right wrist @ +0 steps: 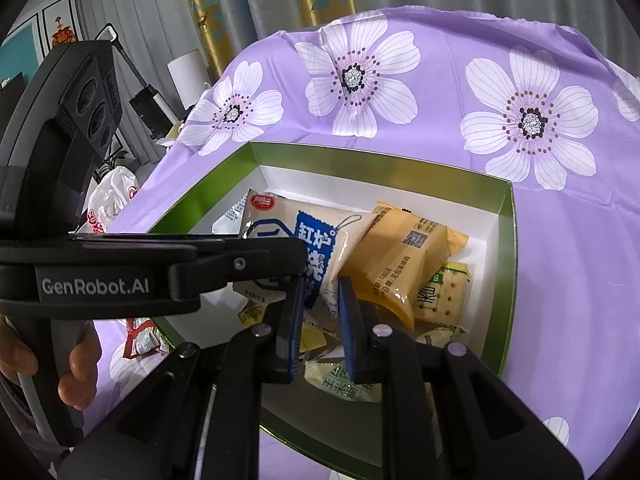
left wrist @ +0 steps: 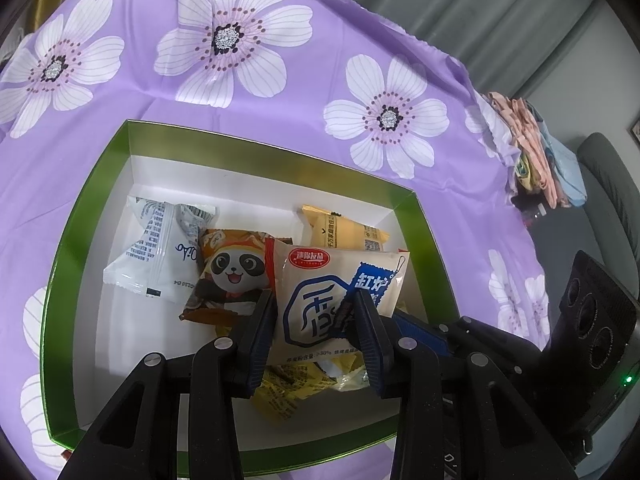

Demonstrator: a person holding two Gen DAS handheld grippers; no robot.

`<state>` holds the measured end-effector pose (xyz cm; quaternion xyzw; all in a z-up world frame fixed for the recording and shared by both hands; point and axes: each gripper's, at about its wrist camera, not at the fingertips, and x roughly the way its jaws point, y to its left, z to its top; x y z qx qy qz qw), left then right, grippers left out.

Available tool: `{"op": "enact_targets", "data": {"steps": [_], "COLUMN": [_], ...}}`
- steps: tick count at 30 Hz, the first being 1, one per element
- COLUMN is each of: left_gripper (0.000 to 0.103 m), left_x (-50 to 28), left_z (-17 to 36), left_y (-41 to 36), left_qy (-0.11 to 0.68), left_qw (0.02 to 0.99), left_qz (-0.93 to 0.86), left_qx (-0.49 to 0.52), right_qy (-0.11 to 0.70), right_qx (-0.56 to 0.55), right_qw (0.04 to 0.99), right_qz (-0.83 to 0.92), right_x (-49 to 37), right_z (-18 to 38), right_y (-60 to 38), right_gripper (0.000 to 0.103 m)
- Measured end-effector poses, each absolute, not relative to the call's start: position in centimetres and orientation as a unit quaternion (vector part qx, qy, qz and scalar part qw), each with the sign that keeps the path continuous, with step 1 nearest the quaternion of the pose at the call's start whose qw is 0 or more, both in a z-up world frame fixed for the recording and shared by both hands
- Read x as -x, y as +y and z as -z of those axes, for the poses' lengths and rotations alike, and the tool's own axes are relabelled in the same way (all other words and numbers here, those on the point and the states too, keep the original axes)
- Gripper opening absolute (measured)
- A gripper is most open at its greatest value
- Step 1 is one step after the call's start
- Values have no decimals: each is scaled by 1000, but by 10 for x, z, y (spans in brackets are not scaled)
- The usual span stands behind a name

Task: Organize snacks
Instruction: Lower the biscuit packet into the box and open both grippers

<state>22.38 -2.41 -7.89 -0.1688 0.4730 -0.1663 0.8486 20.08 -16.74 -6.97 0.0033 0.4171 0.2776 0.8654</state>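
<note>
A green box with a white inside [left wrist: 64, 264] [right wrist: 506, 280] sits on the purple flowered cloth and holds several snack packets. My left gripper [left wrist: 316, 300] has its jaws on either side of a beige packet with blue print [left wrist: 336, 296] [right wrist: 316, 248], over the box. My right gripper [right wrist: 320, 284] has its narrow jaws around the same packet's other end. A panda packet [left wrist: 232, 276], a white packet [left wrist: 160, 248] and an orange-yellow packet [left wrist: 344, 232] [right wrist: 396, 256] lie in the box.
A green cracker packet [right wrist: 444, 292] and small yellow and green packets [left wrist: 280, 396] [right wrist: 344, 380] lie on the box floor. A red-trimmed packet [right wrist: 140, 338] lies on the cloth left of the box. Folded clothes [left wrist: 536, 152] sit past the table's right edge.
</note>
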Motion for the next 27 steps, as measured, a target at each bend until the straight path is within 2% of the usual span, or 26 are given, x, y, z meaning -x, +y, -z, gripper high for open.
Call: {"op": "enact_targets", "data": {"steps": [27], "left_gripper": [39], "left_x": [-223], "left_z": [82], "left_y": [-22], "left_qy": [476], "left_qw": [852], "left_qz": [152], "left_qx": [155], "right_qy": [422], "right_qx": [-2], "right_qw": [864], "right_qz": [-276], "right_x": [-200], "right_z": [72], "right_y": [-165], "right_gripper": [23]}}
